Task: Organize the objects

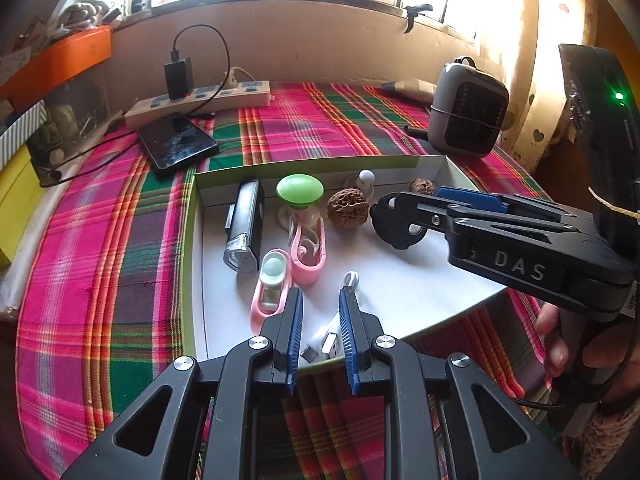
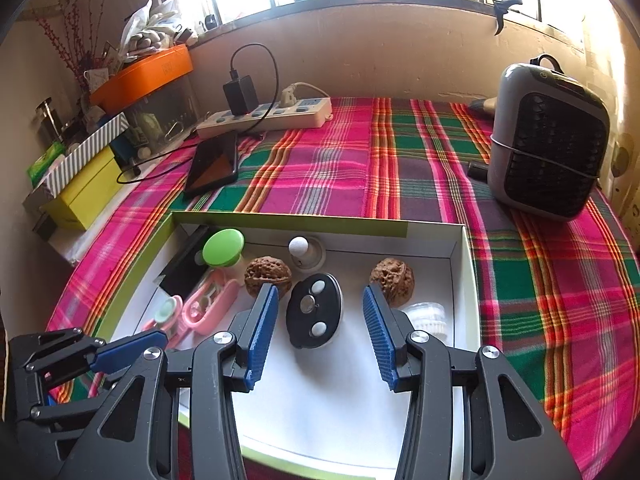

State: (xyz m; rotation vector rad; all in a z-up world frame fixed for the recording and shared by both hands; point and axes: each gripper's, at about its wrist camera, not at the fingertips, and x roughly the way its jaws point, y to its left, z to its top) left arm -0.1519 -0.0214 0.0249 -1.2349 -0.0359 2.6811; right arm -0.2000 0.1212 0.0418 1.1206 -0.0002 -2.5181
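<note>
Plaid cloth (image 2: 320, 168) covers the table under a white tray (image 2: 460, 248). Left gripper (image 1: 320, 332) fingers stand slightly apart, pinching nothing, above a white cable (image 1: 334, 338). Right gripper (image 2: 320, 330) fingers are spread beside a black disc (image 2: 315, 311), apparently not touching. Two walnuts (image 2: 267, 276) lie nearby.

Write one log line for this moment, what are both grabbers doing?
left hand-held gripper: open, over white cable | right hand-held gripper: open, around black disc | both in box
</note>
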